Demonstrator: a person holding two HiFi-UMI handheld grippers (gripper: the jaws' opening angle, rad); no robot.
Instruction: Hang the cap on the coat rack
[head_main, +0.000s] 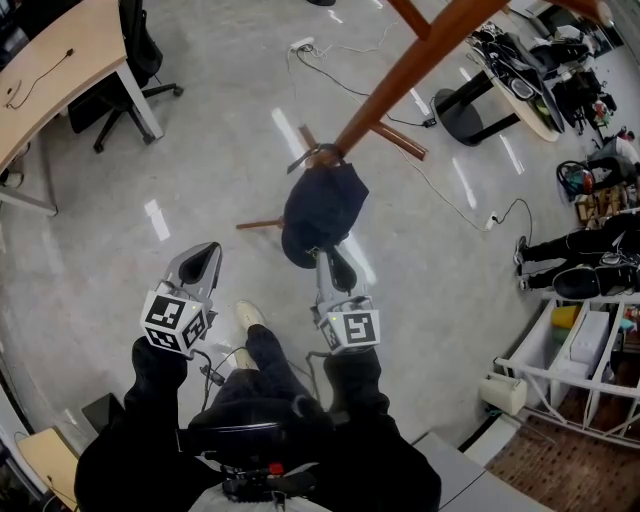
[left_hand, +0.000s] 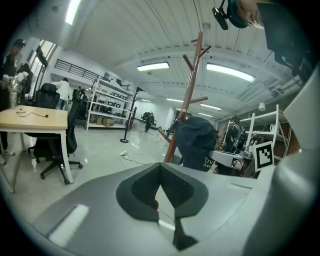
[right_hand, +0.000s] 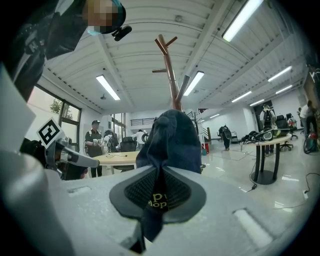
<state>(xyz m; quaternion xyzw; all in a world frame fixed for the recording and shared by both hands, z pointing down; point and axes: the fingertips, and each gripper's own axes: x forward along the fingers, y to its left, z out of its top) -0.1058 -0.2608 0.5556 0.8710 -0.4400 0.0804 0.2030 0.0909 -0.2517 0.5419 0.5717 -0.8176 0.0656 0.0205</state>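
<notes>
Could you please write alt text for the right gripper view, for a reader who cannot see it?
The right gripper is shut on a fold of a dark blue cap. Behind the cap, a brown wooden coat rack rises toward the ceiling.

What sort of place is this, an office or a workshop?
Probably an open-plan lab or workshop: a wooden desk with an office chair, metal shelving holding gear, cables across the floor.
</notes>
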